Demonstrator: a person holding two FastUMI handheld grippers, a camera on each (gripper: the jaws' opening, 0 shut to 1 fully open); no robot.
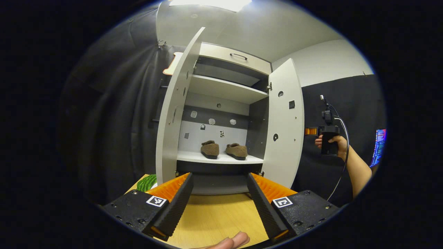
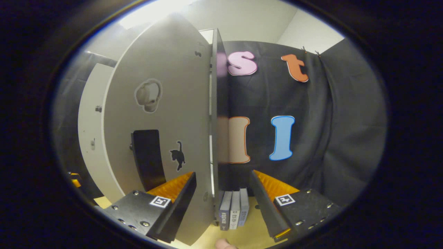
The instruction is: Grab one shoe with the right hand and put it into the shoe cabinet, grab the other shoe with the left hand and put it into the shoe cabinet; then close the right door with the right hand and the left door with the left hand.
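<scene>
With both shoes [image 1: 210, 149] [image 1: 237, 150] on cabinet shelf [image 1: 221, 158] ahead, doors next. Your right claw [image 2: 221, 202] wide, straddling right door [image 2: 166, 114] edge: push it flat, no pinch. Left claw [image 1: 218, 200] wide, empty, left door [image 1: 173, 114] up-left.

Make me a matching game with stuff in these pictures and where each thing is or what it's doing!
Things:
1. two brown shoes
2. right door
3. little books
4. left hand-held gripper

Places or states:
A. standing upright on the wooden table beside the cabinet
B. open, holding nothing, facing the cabinet
C. side by side on the cabinet's lower shelf
D. swung open, not closed yet

Pairs: 1-C, 2-D, 3-A, 4-B
</scene>
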